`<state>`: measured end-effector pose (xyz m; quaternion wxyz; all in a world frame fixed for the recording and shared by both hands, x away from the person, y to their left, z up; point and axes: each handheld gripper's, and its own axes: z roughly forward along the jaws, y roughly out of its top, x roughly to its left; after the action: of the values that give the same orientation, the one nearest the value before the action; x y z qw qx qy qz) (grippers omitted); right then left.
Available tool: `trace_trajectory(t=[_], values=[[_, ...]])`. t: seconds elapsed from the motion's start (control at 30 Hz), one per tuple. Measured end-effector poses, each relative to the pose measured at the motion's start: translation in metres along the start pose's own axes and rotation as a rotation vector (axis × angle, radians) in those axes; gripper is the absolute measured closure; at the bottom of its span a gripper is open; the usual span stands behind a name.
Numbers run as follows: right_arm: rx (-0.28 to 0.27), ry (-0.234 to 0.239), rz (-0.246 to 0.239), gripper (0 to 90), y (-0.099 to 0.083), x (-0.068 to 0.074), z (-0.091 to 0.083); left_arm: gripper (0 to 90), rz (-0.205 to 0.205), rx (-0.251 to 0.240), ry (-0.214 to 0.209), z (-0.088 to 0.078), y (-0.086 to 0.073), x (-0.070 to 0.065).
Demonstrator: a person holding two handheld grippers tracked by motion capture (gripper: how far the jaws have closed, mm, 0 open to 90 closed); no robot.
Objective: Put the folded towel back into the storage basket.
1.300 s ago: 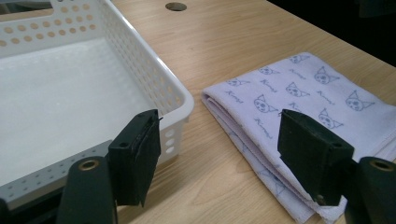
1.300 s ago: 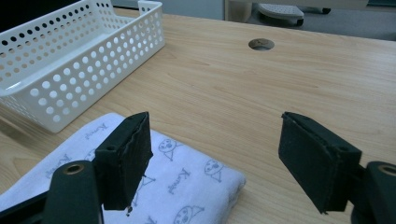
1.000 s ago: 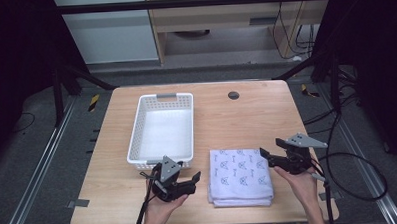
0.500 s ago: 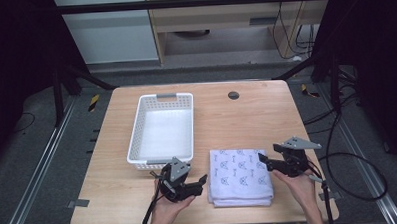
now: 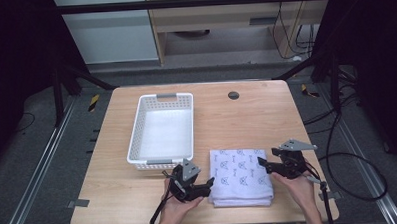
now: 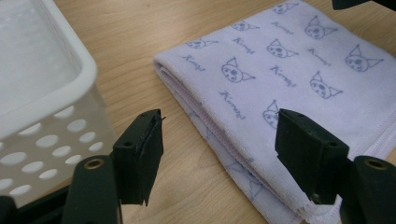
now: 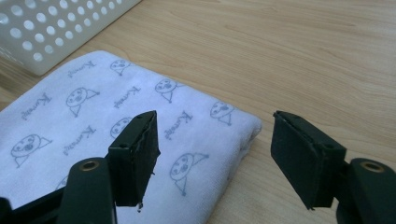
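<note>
A folded pale lilac cloth printed with small cat faces lies flat near the table's front edge. My left gripper is at the cloth's left side, open, its jaws spanning the cloth's folded left edge. My right gripper is at the cloth's right side, open, jaws spread over the cloth's right corner. Neither gripper holds anything. A white perforated basket stands empty just behind and left of the cloth.
The basket's wall sits close to my left gripper's left jaw. A round dark grommet is set in the wooden table toward the back. Cables trail from both grippers off the front edge.
Both grippers have moved inward toward the cloth: the left one rightward to its left edge, the right one slightly forward and left to its right edge. The cloth has not moved.
</note>
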<state>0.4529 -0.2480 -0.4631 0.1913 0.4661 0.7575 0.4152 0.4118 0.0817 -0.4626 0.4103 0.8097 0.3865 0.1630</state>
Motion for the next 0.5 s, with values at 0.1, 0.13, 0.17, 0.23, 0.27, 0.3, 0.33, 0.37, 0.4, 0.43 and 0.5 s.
trace_trajectory(t=[0.1, 0.13, 0.17, 0.23, 0.27, 0.3, 0.33, 0.37, 0.4, 0.43, 0.5], values=[[0.005, 0.000, 0.005, 32.5, -0.001, 0.000, 0.001, 32.0, -0.002, 0.006, 0.000, 0.003, -0.001, 0.000], [0.006, 0.003, 0.011, 33.1, -0.001, -0.001, 0.002, 32.3, -0.004, 0.006, -0.001, 0.004, -0.001, -0.001], [0.006, 0.003, 0.011, 33.1, -0.001, -0.001, 0.002, 32.3, -0.005, 0.013, -0.001, 0.006, -0.002, -0.001], [0.017, 0.003, 0.014, 34.1, -0.003, -0.001, 0.005, 32.5, -0.008, 0.018, -0.004, 0.010, -0.003, -0.002], [0.020, 0.003, 0.014, 34.3, -0.004, -0.001, 0.005, 32.6, -0.011, 0.024, -0.003, 0.013, -0.004, -0.002], [0.020, 0.003, 0.014, 34.3, -0.004, -0.001, 0.005, 32.7, -0.011, 0.024, -0.003, 0.013, -0.004, -0.002], [0.025, 0.004, 0.009, 34.9, -0.005, -0.002, 0.007, 32.7, -0.020, 0.028, -0.004, 0.016, -0.005, -0.002], [0.025, 0.004, 0.009, 34.9, -0.005, -0.002, 0.007, 32.7, -0.020, 0.028, -0.004, 0.016, -0.005, -0.002], [0.034, 0.005, 0.008, 35.4, -0.006, -0.002, 0.008, 32.7, -0.028, 0.031, -0.008, 0.020, -0.006, -0.003], [0.034, 0.005, 0.008, 35.4, -0.006, -0.002, 0.008, 32.8, -0.028, 0.031, -0.008, 0.020, -0.006, -0.003], [0.041, 0.005, 0.012, 35.9, -0.007, -0.002, 0.010, 32.7, -0.031, 0.038, -0.009, 0.023, -0.007, -0.003]])
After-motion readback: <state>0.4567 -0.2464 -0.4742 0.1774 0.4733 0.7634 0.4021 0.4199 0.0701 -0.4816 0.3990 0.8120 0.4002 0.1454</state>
